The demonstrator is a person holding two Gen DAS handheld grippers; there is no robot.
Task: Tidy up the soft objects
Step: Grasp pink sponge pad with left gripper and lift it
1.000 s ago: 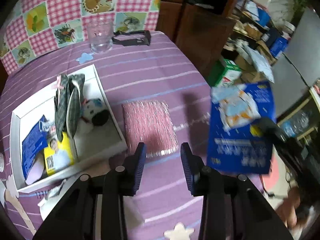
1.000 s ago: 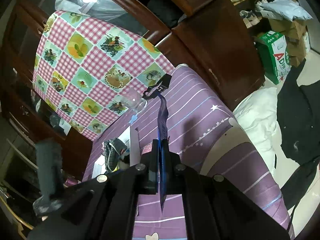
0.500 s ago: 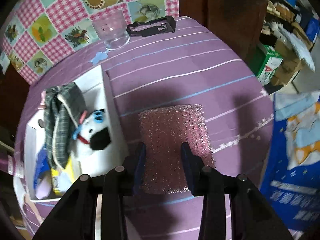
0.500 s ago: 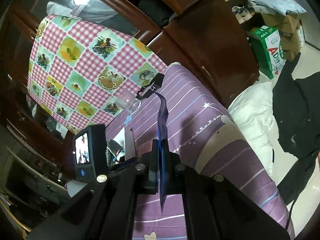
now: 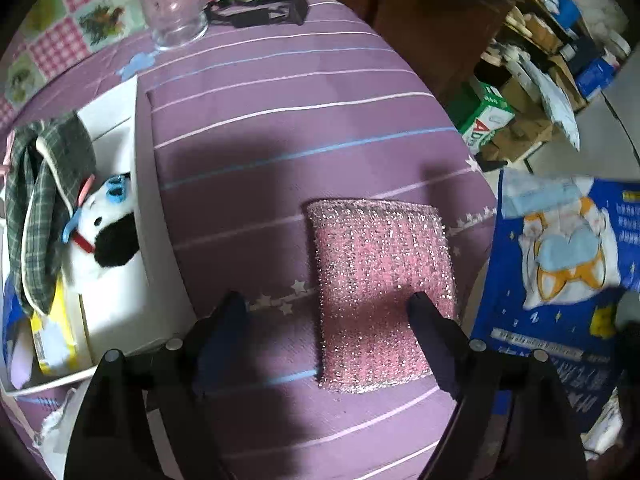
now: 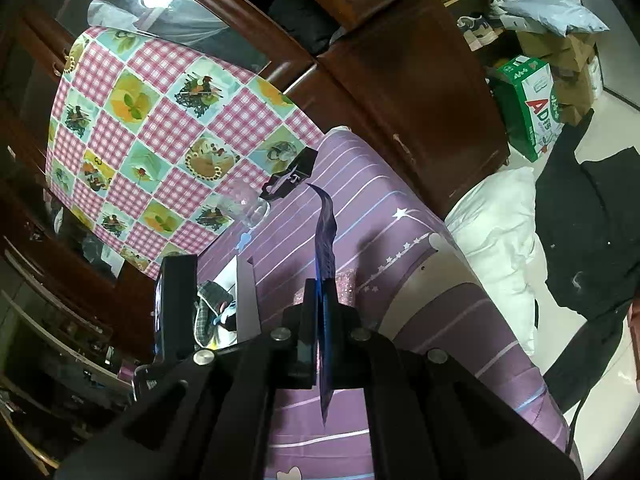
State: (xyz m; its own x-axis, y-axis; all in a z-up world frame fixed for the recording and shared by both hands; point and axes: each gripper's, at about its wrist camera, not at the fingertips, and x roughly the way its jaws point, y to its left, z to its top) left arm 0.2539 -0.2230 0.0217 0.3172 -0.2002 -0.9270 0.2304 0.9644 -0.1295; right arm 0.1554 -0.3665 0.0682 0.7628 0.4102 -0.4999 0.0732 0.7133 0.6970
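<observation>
on the left a white tray (image 5: pixel 140 216) holds a plaid cloth (image 5: pixel 40 184) and a plush panda (image 5: pixel 106 236). the left gripper (image 5: pixel 326 316) fingers are opening over the pink glittery sponge (image 5: pixel 380 280) on the purple tabletop (image 5: pixel 280 120). right gripper (image 6: pixel 322 300) fingers stay clenched on a blue packet (image 5: pixel 560 280).

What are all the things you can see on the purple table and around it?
Sparkly sponge pad: one, pink, flat on the tablecloth.
White tray: one, at the table's left.
Plush dog: one, black and white, in the tray.
Plaid cloth: one, grey-green, in the tray.
Glass: one, clear, far edge.
Blue packet: one, held edge-on.
Left claw: opening over the pad, not gripping.
Right claw: shut on the blue packet.
</observation>
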